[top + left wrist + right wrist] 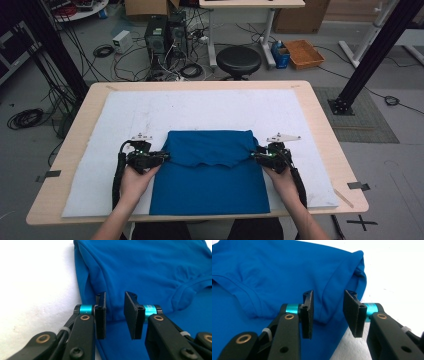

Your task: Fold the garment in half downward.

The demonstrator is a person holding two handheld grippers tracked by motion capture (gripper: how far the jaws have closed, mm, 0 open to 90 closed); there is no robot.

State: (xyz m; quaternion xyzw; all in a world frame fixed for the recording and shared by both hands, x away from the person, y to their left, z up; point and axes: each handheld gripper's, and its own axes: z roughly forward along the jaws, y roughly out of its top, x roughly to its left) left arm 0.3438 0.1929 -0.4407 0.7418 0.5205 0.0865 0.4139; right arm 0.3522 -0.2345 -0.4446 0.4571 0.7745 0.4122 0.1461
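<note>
- A blue shirt (209,172) lies on the white pad (100,150) that covers the wooden tabletop (320,115), at the near middle, with its far part folded back toward the person so the collar edge (215,164) lies across the middle of the cloth.
- Left claw (165,157) sits at the shirt's left edge, right where the folded layer ends, gripped by the person's left hand (134,179).
- In the left gripper view the left claw (115,315) stands parted with a clear gap, the folded sleeve edge just beyond the jaws and nothing pinched between them.
- Right claw (254,156) mirrors it at the shirt's right edge, with the right hand (283,181) behind it.
- In the right gripper view the right claw (328,313) is open a little wider, the fold's corner lying in the gap but the pads not closed on it.
- Far beyond the tabletop, a black stool (238,60) stands on the floor among cables.
</note>
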